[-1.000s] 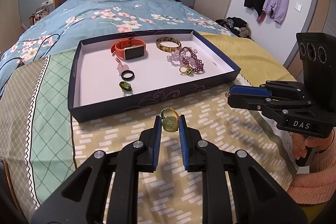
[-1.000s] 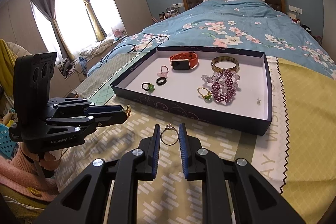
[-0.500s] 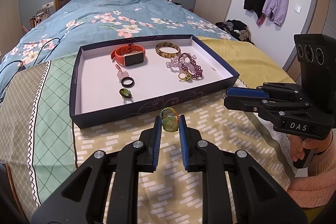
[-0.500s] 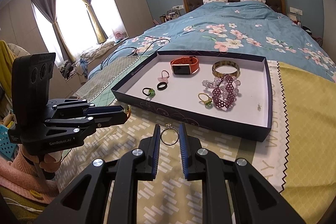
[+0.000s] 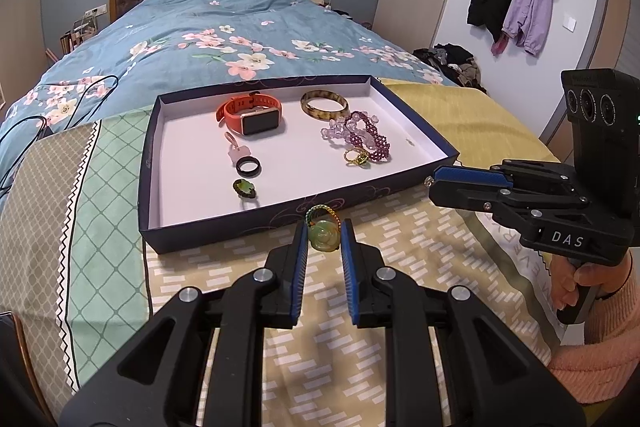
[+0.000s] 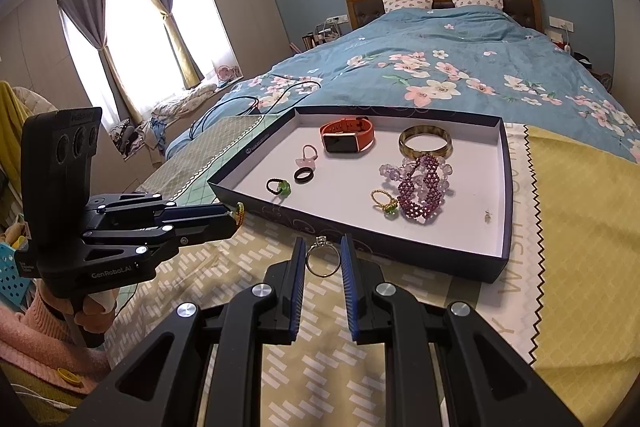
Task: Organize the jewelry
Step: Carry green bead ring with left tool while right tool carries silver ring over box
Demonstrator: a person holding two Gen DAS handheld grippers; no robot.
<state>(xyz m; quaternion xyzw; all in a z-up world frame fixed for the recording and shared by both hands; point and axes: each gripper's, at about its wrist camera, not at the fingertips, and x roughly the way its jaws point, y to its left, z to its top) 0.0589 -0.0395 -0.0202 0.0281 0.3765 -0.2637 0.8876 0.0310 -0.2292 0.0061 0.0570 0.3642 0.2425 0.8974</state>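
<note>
Left wrist view shows my left gripper [image 5: 324, 237] with its jaws narrow and pinching a green flower ring [image 5: 323, 233], beaded band standing up past the tips. Just beyond the jaws lies the tray [image 5: 224, 229], its near wall straight ahead of them. Inside, farther out, sit an orange watch [image 5: 252, 113], a bangle [image 5: 324, 103] and a purple bead bracelet [image 5: 366, 135].

On the right wrist view, my right gripper [image 6: 323, 261] also has narrow jaws, clamped across a thin silver ring [image 6: 322, 259] with its small stone at the top. The tray [image 6: 506, 187] lies just past the tips, slightly right.

Risks as I judge them: the silver ring is held only at two points on a slick round band, so any twist could flip it out onto the patterned bedspread [image 6: 240, 283], where it would be hard to spot. If I go forward too low, either set of tips could catch the tray wall and shove it, scattering what is sorted. Both grippers are near each other, so entering together may bump them.
</note>
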